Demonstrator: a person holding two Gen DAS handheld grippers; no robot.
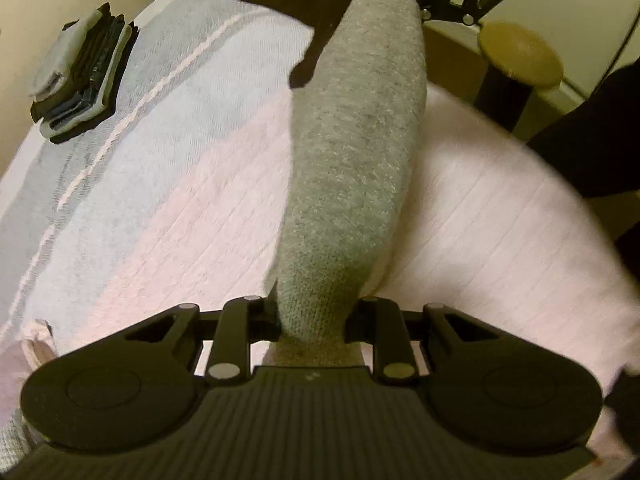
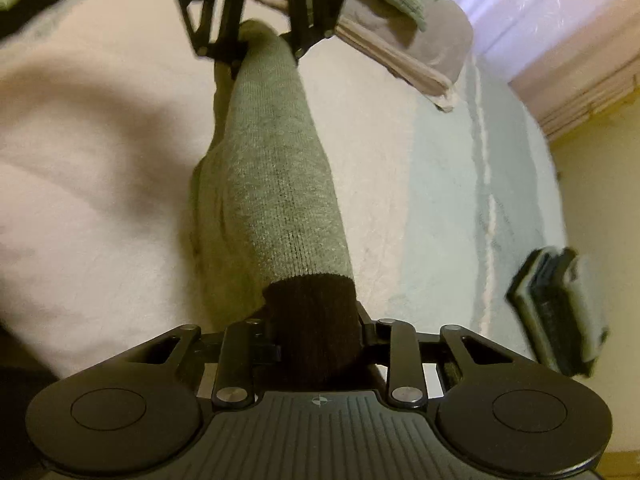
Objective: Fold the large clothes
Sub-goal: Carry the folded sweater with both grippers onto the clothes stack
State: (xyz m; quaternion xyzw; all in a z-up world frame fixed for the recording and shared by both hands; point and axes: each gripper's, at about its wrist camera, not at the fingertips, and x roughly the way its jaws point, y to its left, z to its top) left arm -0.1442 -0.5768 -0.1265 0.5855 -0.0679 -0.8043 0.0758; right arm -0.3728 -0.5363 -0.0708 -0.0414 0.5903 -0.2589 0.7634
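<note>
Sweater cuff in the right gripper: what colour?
Dark brown, almost black, ribbed cuff on a grey knit sweater. Clearest in the right wrist view.

left gripper point(image 1: 312, 320): tilted steeply down, jaws clamped on grey knit garment point(image 1: 352, 128) | right gripper point(image 2: 316, 344): tilted steeply down, jaws clamped on garment's dark cuff point(image 2: 312, 320) | grippers face each other
</note>
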